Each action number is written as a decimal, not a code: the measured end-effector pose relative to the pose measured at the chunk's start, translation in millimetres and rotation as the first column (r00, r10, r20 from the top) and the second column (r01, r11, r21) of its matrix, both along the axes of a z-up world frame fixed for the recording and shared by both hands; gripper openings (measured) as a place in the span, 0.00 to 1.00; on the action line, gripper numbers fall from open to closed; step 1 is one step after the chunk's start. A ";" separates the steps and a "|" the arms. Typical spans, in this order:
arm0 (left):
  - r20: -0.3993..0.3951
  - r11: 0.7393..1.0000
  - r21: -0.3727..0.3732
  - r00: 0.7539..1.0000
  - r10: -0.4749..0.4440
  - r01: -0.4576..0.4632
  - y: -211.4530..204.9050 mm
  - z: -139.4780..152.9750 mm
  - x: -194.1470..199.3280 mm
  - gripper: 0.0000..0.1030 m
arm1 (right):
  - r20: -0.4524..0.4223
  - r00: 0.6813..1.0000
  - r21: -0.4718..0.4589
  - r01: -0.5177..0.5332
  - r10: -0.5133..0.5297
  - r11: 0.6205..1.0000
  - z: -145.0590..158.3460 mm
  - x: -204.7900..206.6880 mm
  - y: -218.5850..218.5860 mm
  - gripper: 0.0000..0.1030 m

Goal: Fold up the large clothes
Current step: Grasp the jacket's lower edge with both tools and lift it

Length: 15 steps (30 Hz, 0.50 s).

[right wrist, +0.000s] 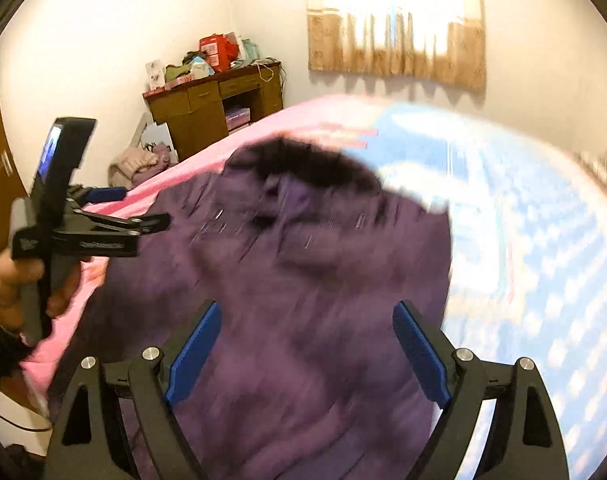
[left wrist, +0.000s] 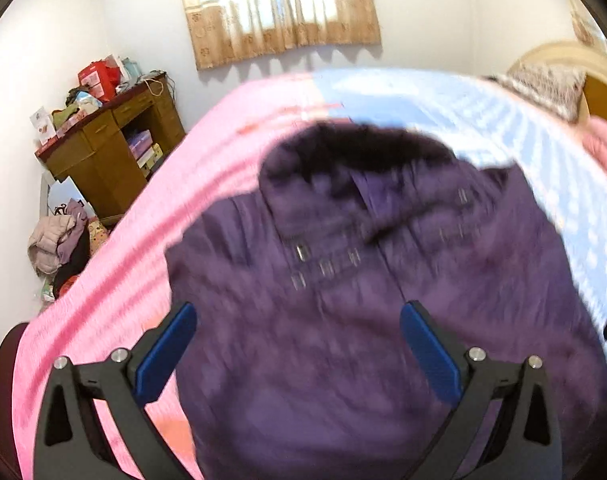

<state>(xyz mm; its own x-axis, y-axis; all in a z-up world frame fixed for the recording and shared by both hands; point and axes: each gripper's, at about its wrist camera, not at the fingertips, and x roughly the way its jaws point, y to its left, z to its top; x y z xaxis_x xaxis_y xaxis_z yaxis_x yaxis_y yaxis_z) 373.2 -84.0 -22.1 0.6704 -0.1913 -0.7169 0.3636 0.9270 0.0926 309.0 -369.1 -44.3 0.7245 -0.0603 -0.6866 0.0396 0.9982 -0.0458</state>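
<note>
Jacket: a purple padded jacket (left wrist: 343, 280) with a dark fur-trimmed hood (left wrist: 355, 140) lies spread on the bed, hood toward the far edge, across the seam between the pink and blue halves.
Bed: pink cover (left wrist: 143, 240) on one side, blue patterned cover (left wrist: 483, 120) on the other.
Left gripper (left wrist: 297, 320): fingers spread wide, nothing between them, above the jacket.
Right gripper (right wrist: 305, 320): fingers apart, empty, above the jacket.
Hand (right wrist: 7, 288): grips the left gripper's handle.
Beyond: a cluttered wooden desk (left wrist: 111, 148) by the wall, curtain (left wrist: 279, 4) above.
</note>
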 end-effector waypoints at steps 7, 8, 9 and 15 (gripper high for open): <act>-0.047 0.996 0.049 0.996 0.081 -0.079 -11.7 -15.8 101.0 1.00 | -0.071 0.997 -0.023 -0.045 0.043 0.999 -15.6 142.9 -34.0 0.85; -0.052 0.994 0.059 0.994 0.097 -0.094 -12.7 -20.4 111.1 1.00 | -0.080 0.996 -0.022 -0.046 0.044 0.999 -21.4 159.7 -36.9 0.85; -0.054 0.992 0.073 0.993 0.104 -0.100 -15.5 -27.4 124.3 1.00 | -0.096 0.994 -0.019 -0.056 0.054 0.998 -27.9 176.7 -40.7 0.85; -0.128 0.992 0.111 0.989 0.069 -0.055 -27.9 -55.4 164.3 1.00 | -0.191 0.977 -0.047 -0.101 0.091 0.994 -62.6 252.1 -55.5 0.85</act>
<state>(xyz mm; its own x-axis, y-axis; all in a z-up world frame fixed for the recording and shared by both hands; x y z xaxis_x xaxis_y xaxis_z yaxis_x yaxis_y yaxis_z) 537.5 -111.9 -77.5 0.5775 -0.0698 -0.8134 0.3209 0.9355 0.1476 561.1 -424.6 -106.9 0.5872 -0.0387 -0.8085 -0.0709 0.9926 -0.0990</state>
